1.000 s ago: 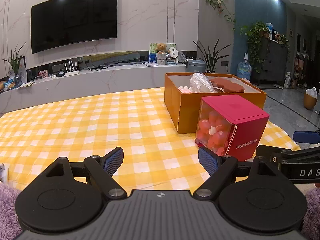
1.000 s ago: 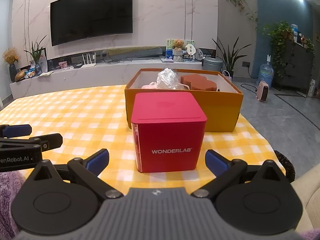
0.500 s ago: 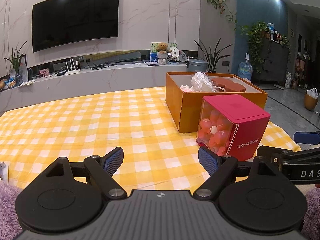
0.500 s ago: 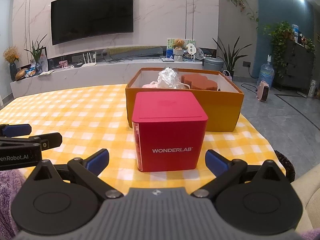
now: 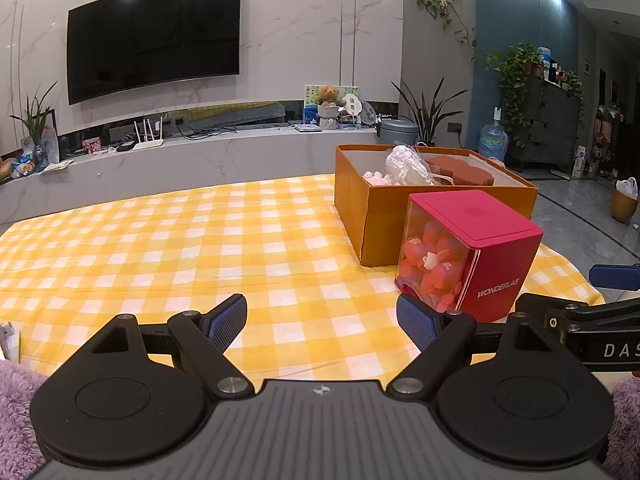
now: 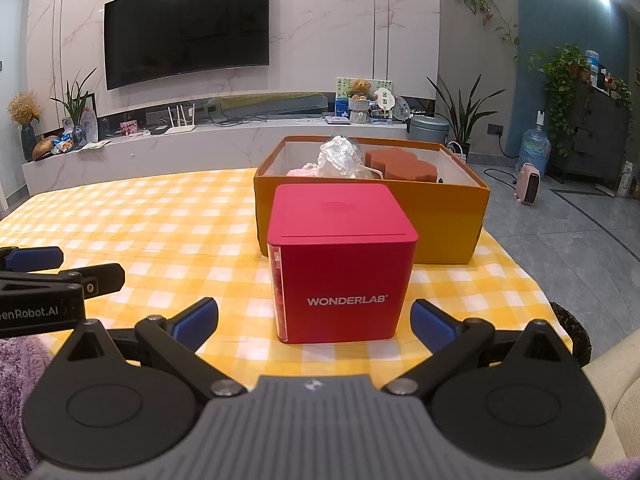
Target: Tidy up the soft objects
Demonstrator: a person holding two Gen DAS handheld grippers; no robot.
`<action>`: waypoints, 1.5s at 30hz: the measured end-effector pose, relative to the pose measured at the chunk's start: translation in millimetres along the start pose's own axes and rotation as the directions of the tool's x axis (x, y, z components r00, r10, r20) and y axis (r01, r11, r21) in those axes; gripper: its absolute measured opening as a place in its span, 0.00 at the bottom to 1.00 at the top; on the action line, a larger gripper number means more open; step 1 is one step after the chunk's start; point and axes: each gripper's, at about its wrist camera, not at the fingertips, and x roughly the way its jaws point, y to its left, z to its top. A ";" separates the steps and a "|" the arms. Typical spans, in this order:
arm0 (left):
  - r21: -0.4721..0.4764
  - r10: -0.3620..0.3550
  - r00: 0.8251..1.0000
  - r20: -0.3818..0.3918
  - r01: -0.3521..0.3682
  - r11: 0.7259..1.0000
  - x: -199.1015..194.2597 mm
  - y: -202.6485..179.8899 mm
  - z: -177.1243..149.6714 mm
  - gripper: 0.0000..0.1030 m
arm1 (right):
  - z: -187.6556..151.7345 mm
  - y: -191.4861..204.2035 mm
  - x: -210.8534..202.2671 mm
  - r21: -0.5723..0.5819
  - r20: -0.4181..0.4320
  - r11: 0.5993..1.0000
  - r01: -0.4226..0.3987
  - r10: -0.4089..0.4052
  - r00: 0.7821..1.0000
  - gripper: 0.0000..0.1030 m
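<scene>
- Yellow-and-white checked cloth is seen spread over the surface (image 5: 168,256), on which the task's things are set.
- A red cube box (image 6: 340,264) marked WONDERLAB is placed upright on the cloth, directly ahead of the right gripper (image 6: 314,322) at 12 o'clock; it lies just beyond the fingertips and is not touched by them.
- The right gripper's blue-padded fingers (image 6: 196,320) are spread wide apart and nothing is held between them.
- From the left wrist view, the same red cube box (image 5: 468,252) is found at 2 o'clock of the left gripper (image 5: 322,318); small red-pink soft balls (image 5: 432,264) are seen through its clear side wall.
- The left gripper's fingers (image 5: 228,318) are likewise released and parted, with only bare cloth between them.
- An orange cardboard box (image 6: 444,220), open at the top, is set just behind the cube, touching it or nearly so; which cannot be told.
- Inside the orange box, a crumpled clear plastic bag (image 6: 340,158) is seen in the middle, a brown-red sponge-like block (image 6: 400,164) at its 3 o'clock, and something pale pink (image 6: 300,171) at its 9 o'clock.
- A purple fluffy fabric (image 5: 16,420) is glimpsed at the lower corners of the left wrist view, beneath the gripper body.
- A wall-mounted television (image 6: 186,28) is seen in the background.
</scene>
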 end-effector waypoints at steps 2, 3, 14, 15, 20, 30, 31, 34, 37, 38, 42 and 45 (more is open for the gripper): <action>0.000 0.000 1.000 0.000 0.000 1.000 0.1 0.1 0.1 0.96 | 0.0 0.1 0.0 0.000 0.000 1.000 0.000 0.000 1.000 0.97; 0.000 0.000 1.000 0.000 0.000 1.000 0.1 0.2 0.1 0.96 | 0.0 0.1 0.0 0.000 0.000 1.000 0.000 0.000 1.000 0.97; -0.007 0.011 1.000 0.000 -0.011 1.000 -1.9 0.8 1.4 0.96 | -0.1 0.2 0.1 -0.001 0.000 1.000 0.000 0.000 1.000 0.97; -0.007 0.012 1.000 0.000 -0.012 1.000 -1.8 0.8 1.4 0.96 | -0.1 0.2 0.1 -0.001 0.000 1.000 0.000 0.000 1.000 0.97; -0.014 0.019 1.000 -0.001 -0.019 1.000 -2.5 0.7 1.7 0.96 | 0.0 0.0 0.1 -0.002 0.001 1.000 0.001 -0.001 1.000 0.97; -0.014 0.017 1.000 -0.001 -0.017 1.000 -3.3 -0.3 1.4 0.96 | 0.2 -0.7 0.4 -0.005 0.001 1.000 -0.003 0.003 1.000 0.97; -0.014 0.017 1.000 -0.001 -0.017 1.000 -3.4 -0.8 1.3 0.96 | 0.2 -0.7 0.4 -0.005 0.001 1.000 -0.003 0.003 1.000 0.97; -0.013 0.017 1.000 0.000 -0.017 1.000 -3.5 -0.8 1.3 0.96 | 0.1 -0.7 0.4 -0.005 0.001 1.000 -0.004 0.004 1.000 0.97; -0.014 0.018 1.000 -0.001 -0.018 1.000 -3.4 -0.9 1.3 0.96 | 0.1 -1.0 0.5 -0.007 0.000 1.000 -0.006 0.006 1.000 0.97; -0.014 0.017 1.000 -0.001 -0.017 1.000 -3.5 -1.0 1.3 0.96 | 0.1 -1.1 0.6 -0.008 -0.001 1.000 -0.006 0.006 1.000 0.97; -0.014 0.017 1.000 -0.001 -0.017 1.000 -3.4 -0.8 1.3 0.96 | -0.1 -2.9 0.9 -0.009 -0.003 1.000 -0.008 0.008 1.000 0.97; -0.012 0.017 1.000 -0.001 -0.017 1.000 -3.5 -1.0 1.3 0.96 | -0.2 -2.8 1.0 -0.010 -0.004 1.000 -0.009 0.009 1.000 0.97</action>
